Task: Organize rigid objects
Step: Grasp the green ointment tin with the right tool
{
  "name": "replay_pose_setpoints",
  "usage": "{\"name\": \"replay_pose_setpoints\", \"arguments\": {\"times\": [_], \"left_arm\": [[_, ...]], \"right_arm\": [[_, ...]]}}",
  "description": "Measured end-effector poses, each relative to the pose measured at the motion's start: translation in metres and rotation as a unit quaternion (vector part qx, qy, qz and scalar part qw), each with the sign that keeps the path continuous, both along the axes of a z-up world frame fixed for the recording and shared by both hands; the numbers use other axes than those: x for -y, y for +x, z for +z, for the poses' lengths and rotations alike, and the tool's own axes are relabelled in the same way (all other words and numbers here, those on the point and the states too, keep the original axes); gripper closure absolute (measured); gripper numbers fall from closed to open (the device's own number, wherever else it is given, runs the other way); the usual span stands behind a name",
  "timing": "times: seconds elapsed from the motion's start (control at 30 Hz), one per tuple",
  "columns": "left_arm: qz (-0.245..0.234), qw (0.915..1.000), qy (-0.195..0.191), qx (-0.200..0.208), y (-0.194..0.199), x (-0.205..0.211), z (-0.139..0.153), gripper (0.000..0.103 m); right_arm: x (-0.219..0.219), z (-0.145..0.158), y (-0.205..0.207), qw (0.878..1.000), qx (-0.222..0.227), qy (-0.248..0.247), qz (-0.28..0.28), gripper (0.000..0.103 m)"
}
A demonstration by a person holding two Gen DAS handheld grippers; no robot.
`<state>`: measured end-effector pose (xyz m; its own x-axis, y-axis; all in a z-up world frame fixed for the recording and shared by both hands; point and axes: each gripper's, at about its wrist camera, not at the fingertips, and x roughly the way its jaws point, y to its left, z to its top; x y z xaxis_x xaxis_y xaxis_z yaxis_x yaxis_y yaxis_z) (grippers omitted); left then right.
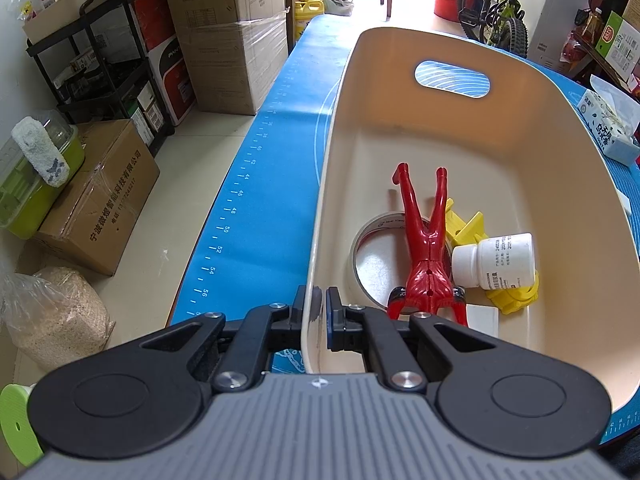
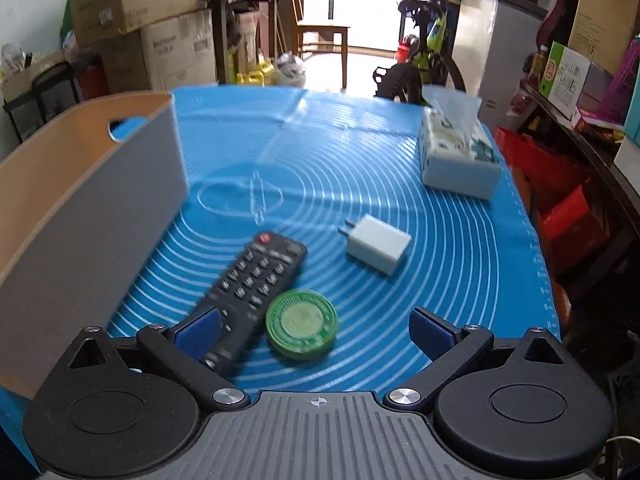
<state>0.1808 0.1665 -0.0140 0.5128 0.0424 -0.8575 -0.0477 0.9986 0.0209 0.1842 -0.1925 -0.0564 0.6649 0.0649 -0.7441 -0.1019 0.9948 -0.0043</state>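
Observation:
My left gripper (image 1: 316, 304) is shut on the near rim of the beige bin (image 1: 560, 152), one finger inside and one outside the wall. In the bin lie a red figure (image 1: 426, 248), a tape roll (image 1: 370, 256), a white pill bottle (image 1: 496, 260) and yellow pieces (image 1: 466, 226). My right gripper (image 2: 316, 334) hangs open above the blue mat (image 2: 460, 248), nothing between its pads. Just ahead of it lie a green round tin (image 2: 302, 326) and a black remote (image 2: 256, 280). Farther off is a white charger (image 2: 378, 244). The bin (image 2: 80, 216) stands at the left.
A tissue box (image 2: 460, 156) sits at the far right of the mat. The table's edges drop to a floor crowded with cardboard boxes (image 1: 228, 40), a black shelf (image 1: 100, 60), a bicycle (image 2: 424, 60) and red bags (image 2: 560, 200).

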Motion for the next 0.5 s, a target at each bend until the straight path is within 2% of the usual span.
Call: {"name": "replay_pose_setpoints", "arguments": {"times": [0.27,0.5], "left_arm": [[0.000,1.0000,0.003,0.001,-0.001,0.000,0.000,0.094],[-0.001,1.0000,0.006,0.001,-0.002,0.001,-0.001,0.094]], "right_arm": [[0.004,-0.028,0.010,0.999,-0.030,-0.029,0.018,0.008],[0.006,-0.037,0.025,0.997,-0.010,-0.038,0.068,0.014]]}}
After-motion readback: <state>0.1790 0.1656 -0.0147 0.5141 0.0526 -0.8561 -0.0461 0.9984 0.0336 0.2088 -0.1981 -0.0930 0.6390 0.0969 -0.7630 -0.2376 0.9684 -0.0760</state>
